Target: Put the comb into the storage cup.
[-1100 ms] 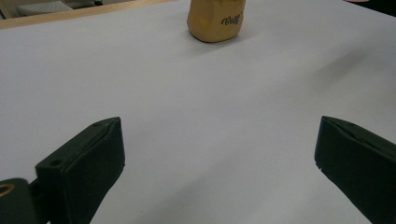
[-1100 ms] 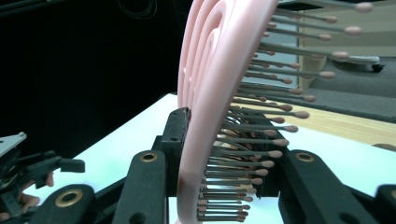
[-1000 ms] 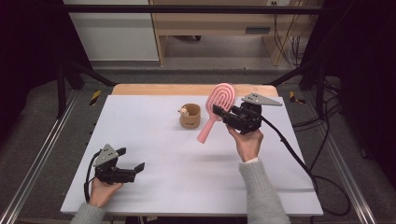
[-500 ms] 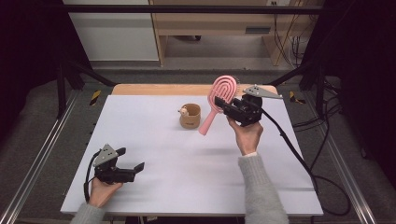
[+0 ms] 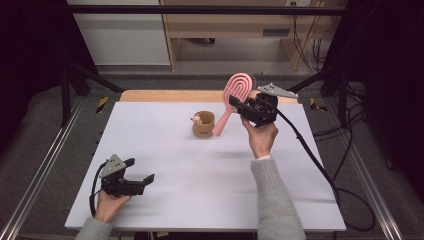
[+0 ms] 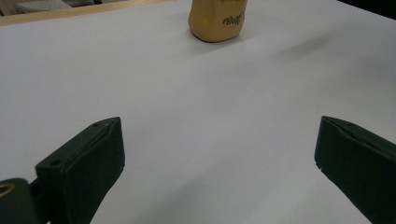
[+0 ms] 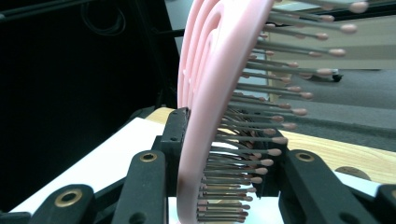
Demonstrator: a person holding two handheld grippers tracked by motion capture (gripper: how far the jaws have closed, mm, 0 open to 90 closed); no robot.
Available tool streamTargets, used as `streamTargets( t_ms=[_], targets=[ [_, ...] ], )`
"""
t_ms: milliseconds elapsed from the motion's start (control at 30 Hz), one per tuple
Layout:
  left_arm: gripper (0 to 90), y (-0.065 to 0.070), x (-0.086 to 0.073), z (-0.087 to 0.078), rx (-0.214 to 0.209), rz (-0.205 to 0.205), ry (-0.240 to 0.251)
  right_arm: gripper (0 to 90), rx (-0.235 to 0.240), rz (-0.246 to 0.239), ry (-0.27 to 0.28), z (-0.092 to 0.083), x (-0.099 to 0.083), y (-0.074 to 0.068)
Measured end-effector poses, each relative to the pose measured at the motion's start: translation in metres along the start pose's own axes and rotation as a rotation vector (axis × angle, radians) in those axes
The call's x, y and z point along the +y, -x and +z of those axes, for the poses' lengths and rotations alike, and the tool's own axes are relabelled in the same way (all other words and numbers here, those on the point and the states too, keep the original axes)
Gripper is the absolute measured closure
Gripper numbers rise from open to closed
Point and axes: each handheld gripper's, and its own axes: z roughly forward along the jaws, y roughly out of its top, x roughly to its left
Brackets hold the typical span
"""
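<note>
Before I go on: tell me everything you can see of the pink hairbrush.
The pink hairbrush looks like plastic: an oval head of looped open ribs, a slim handle, and thin bristles with small rounded tips. The right gripper is shut on it at the lower part of the head, one jaw against the ribbed back, the other on the bristle side. It is held above the table, tilted, head up and handle slanting down towards the tan cup.

Wide bare room is lying across the white tabletop [image 5: 200, 200], with one obstacle standing on it: the small tan ceramic cup [image 5: 203, 124], sitting toward twelve o'clock of centre. The pink looped plastic hairbrush [image 5: 234, 97] is hanging tilted just beside the cup at its three o'clock, crowding that side. The stretch running from six o'clock up to the cup is staying passable.
</note>
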Motion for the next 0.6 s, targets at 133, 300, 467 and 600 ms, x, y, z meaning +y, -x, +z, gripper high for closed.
streamTargets(
  t_ms=[133, 300, 467, 600],
  targets=[
    [1.5, 0.000, 0.000, 0.000, 0.002, -0.006, 0.004, 64.0, -0.012, -0.002, -0.002, 0.006, 0.002, 0.001],
    [1.5, -0.001, 0.000, -0.001, -0.001, -0.008, 0.008, 64.0, -0.027, 0.000, -0.002, 0.014, 0.005, 0.001],
    [1.5, -0.001, 0.000, 0.000, -0.006, -0.009, 0.006, 64.0, -0.033, 0.002, 0.002, 0.020, 0.008, 0.002],
    [1.5, -0.001, 0.000, 0.000, -0.008, -0.008, 0.006, 64.0, -0.039, 0.002, 0.000, 0.025, 0.009, 0.002]
  ],
)
